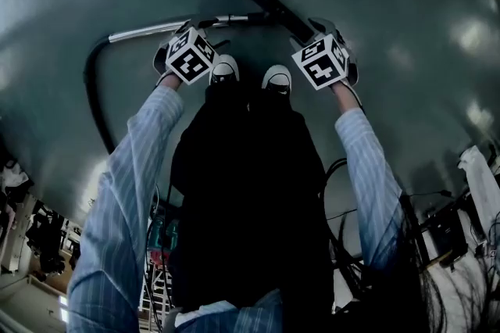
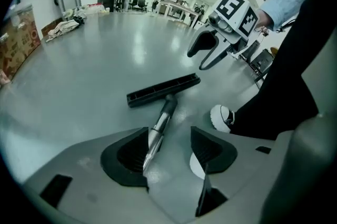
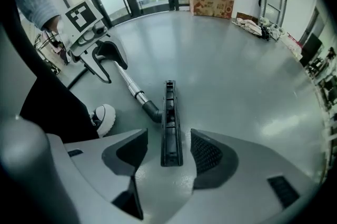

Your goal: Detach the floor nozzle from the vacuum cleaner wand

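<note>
The left tool (image 2: 169,153), jaws wide, hangs over the shiny metal wand (image 2: 161,124), probably slick; the right tool (image 3: 168,153), equally wide, over the rigid-looking long black plastic floor nozzle (image 3: 169,118).

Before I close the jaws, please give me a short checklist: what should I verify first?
1. Left gripper jaws apart: ok.
2. Wand shows between the left jaws: ok, not yet gripped.
3. Right gripper jaws apart: ok.
4. Floor nozzle lies between the right jaws: ok, untouched.
5. Nozzle joined to wand at the black elbow: ok, not yet detached.
6. How the elbow unlocks: cannot tell.
</note>
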A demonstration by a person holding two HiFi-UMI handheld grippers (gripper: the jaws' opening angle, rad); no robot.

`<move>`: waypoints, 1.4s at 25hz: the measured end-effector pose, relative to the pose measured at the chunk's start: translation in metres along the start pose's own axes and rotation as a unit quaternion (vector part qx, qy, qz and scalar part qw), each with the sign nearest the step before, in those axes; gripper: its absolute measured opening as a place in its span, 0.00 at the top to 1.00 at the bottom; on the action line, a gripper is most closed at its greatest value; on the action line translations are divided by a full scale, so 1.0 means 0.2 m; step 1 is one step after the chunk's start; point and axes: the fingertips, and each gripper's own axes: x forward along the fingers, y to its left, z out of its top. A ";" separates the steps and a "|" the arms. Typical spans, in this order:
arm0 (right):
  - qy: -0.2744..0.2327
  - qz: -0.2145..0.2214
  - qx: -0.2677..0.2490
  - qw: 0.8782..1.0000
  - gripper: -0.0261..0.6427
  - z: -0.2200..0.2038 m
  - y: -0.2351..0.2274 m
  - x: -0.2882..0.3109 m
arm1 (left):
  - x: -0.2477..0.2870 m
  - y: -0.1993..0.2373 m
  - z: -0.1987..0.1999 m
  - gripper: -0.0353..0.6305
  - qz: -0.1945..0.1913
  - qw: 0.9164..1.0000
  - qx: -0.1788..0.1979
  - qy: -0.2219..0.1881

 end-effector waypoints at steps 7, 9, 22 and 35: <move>0.029 0.000 -0.037 0.999 0.61 -0.04 0.02 0.32 | 0.27 0.16 -0.21 0.60 0.001 0.998 0.027 0.059; 0.032 0.000 -0.037 0.999 0.61 -0.03 0.00 0.37 | 0.32 0.18 -0.21 0.60 -0.003 0.997 0.034 0.064; 0.048 0.016 -0.046 0.998 0.62 -0.02 -0.01 0.49 | 0.51 0.25 -0.27 0.61 -0.006 0.993 0.040 0.115; 0.105 -0.032 0.008 0.994 0.62 -0.45 -0.31 0.39 | 0.50 0.27 -0.33 0.61 -0.024 0.992 -0.004 0.121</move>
